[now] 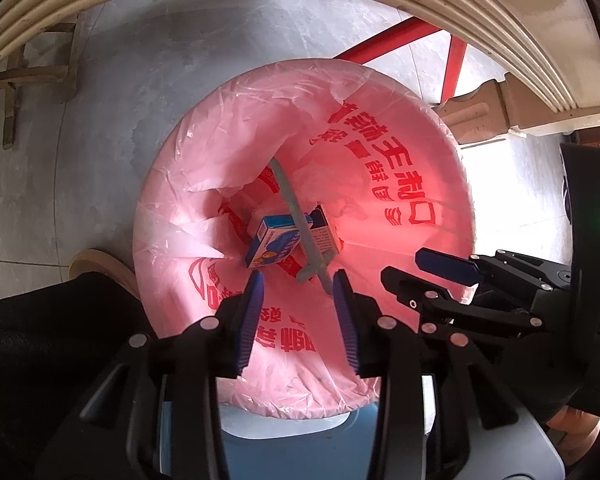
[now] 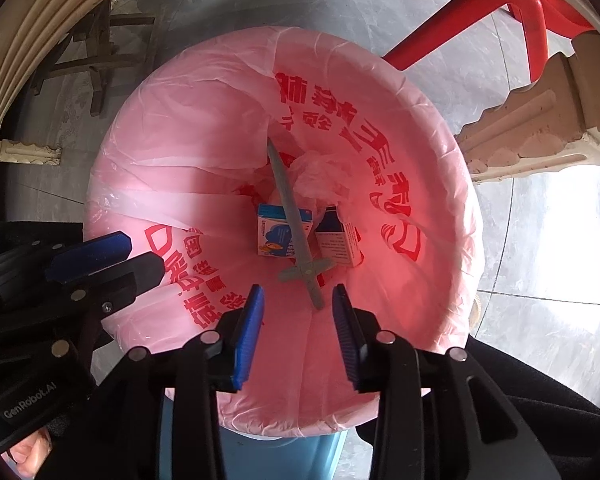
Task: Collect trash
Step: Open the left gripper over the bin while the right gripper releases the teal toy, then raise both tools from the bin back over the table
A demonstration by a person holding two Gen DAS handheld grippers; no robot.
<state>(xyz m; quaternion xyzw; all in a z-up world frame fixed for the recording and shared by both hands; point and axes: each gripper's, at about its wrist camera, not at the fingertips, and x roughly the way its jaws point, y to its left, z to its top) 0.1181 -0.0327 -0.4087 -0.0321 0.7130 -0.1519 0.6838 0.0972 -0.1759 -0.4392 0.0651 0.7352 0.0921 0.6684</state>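
right wrist view, left gripper [image 2: 140, 252] and right gripper [image 2: 298, 300] both parted, empty, above pink-lined bin [image 2: 180, 128] holding toy sword [image 2: 296, 236]

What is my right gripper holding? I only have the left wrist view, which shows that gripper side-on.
Observer: Nothing. In the right wrist view the right gripper is open and empty above the pink-lined bin.
Operator: Is the toy sword's crossguard intact? My finger covers part of it.
Observer: It looks whole here. The grey toy sword shows both crossguard arms and lies across the light blue box.
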